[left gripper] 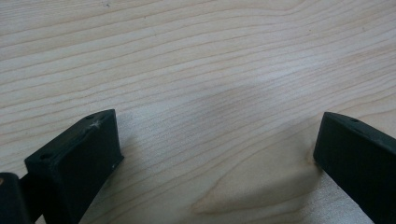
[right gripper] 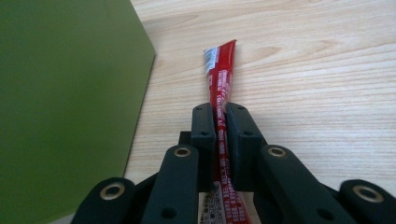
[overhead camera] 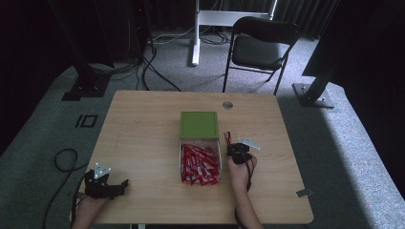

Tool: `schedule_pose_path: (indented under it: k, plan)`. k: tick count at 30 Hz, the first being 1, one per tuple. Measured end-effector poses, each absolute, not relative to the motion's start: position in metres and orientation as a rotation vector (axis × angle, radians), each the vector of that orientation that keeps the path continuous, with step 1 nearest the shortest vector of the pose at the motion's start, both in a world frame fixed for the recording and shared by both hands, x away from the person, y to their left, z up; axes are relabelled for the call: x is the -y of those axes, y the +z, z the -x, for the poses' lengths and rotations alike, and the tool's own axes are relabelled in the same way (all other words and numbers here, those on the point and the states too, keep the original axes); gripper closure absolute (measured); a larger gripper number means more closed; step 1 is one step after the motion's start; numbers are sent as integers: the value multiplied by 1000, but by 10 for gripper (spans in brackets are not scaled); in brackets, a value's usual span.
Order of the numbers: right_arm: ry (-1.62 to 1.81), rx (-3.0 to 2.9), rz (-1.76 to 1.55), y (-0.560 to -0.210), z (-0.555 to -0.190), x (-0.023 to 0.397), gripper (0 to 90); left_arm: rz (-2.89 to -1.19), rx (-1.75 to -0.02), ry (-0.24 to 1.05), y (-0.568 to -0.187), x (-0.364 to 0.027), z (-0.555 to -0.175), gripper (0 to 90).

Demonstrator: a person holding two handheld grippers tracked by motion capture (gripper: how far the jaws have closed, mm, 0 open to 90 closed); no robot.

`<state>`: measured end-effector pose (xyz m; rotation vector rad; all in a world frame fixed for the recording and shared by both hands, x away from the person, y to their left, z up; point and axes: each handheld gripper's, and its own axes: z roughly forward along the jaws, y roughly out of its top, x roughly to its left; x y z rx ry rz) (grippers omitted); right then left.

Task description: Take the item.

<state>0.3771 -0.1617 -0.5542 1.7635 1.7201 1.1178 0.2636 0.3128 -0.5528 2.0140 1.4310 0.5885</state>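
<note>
One red sachet point(right gripper: 220, 88) is pinched tight in your right gripper point(right gripper: 220, 119), just right of the green lid point(overhead camera: 198, 125) and the box point(overhead camera: 181, 157) of sachets. Your left gripper point(left gripper: 217, 144) rests wide open and empty on the table point(overhead camera: 143, 124), near its front-left corner.

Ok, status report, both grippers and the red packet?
Left gripper open, idle over bare table. Right gripper shut on one red packet, beside the green lid. Nothing in the way.
</note>
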Motion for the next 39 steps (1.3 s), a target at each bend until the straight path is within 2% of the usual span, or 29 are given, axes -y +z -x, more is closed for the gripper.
schedule_pose_path:
  k: [13,20,29,36,39]
  plan:
    - [1121,-1767,-1714,-536,-374,171,550,-2011,-1432,589,-553,-313,-264,15]
    - [1130,-1794,-1680,-526,-369,185,477,-2010,-1432,589,-553,-313,-264,15]
    - [1097,-1795,-1710,-524,-363,208,289,-2011,-1432,589,-553,-313,-264,15]
    - [1072,-1794,-1733,-528,-356,226,207,-2009,-1433,589,-553,-313,-264,15]
    - [1054,-1799,-1737,-531,-353,233,201,-2013,-1431,589,-553,-313,-264,15]
